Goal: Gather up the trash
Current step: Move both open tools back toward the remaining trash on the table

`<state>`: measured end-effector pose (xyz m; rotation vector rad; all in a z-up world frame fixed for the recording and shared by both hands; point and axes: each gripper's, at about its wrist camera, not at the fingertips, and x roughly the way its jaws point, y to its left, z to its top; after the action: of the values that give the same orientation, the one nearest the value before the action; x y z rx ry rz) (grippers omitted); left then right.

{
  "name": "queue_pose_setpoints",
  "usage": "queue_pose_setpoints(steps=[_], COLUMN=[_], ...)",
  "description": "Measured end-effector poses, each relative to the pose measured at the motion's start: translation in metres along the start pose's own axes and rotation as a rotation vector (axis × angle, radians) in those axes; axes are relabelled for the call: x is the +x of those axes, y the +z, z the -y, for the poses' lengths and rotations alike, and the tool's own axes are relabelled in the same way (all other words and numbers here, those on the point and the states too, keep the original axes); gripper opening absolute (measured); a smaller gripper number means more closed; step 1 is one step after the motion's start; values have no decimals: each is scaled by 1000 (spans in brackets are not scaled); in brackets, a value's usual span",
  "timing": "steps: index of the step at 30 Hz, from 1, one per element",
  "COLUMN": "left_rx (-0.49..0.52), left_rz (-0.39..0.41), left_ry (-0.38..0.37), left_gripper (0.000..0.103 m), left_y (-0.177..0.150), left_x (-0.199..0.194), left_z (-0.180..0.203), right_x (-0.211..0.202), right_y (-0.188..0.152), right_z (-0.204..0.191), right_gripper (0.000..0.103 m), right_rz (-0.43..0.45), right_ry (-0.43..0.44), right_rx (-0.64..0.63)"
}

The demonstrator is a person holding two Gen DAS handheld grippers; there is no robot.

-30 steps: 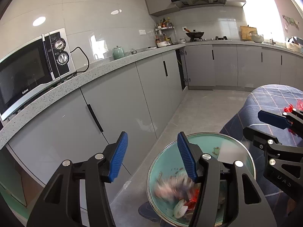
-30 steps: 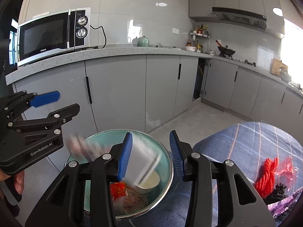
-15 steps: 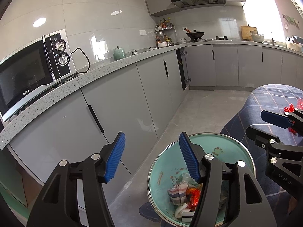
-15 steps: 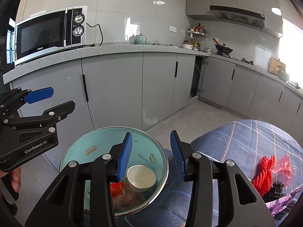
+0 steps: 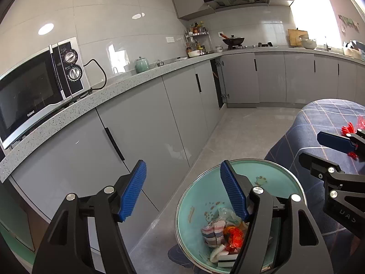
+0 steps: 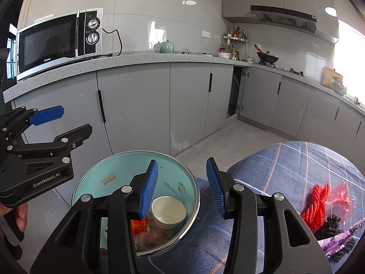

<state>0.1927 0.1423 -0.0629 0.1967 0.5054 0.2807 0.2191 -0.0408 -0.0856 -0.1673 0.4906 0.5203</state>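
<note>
A second ago a white cup was dropping between the fingers of our right tool (image 6: 182,185) and a blurred wad was falling below our left tool (image 5: 182,190); now both are lying still in the bin (image 6: 95,178). The cup (image 6: 168,212) is sitting upright on the trash, mouth up, beside a red wrapper (image 6: 139,225). The striped wad (image 5: 213,229) is resting among the scraps near the bin's bottom. Our left tool's jaws have just been opening and are standing wide with nothing between them. Our right tool is also released and empty. We are holding both tools tilted downward over the bin, side by side. More trash, a red twist (image 6: 318,207) and pink plastic (image 6: 342,194), is lying on the checked tabletop (image 6: 285,166) to the right.
</note>
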Motion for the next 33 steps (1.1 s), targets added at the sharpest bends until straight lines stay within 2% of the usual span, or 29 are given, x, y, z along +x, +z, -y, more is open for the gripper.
queue_pose_setpoints(steps=[7,13,22,28,33], left_rx=[8,23,75,133,168], left_rz=[-3,12,28,54,67], left_ry=[-17,-57,-160,-221,-272], left_gripper=[70,73,74,77,79], left_y=[-1,2,11,19,23], left_x=[1,-5,-16,-25,-29], left_z=[8,30,86,126,158], right_x=[-11,-28,-67,-101,-125], right_y=[-5,-14,-31,-49,-74], right_z=[11,31,84,126,170], right_gripper=[48,48,52,54,56], right_rz=[0,-9,-12,-21,-56], right_ry=[-19,-80,-199,-309,-412], right_rx=[16,30,93,133,224])
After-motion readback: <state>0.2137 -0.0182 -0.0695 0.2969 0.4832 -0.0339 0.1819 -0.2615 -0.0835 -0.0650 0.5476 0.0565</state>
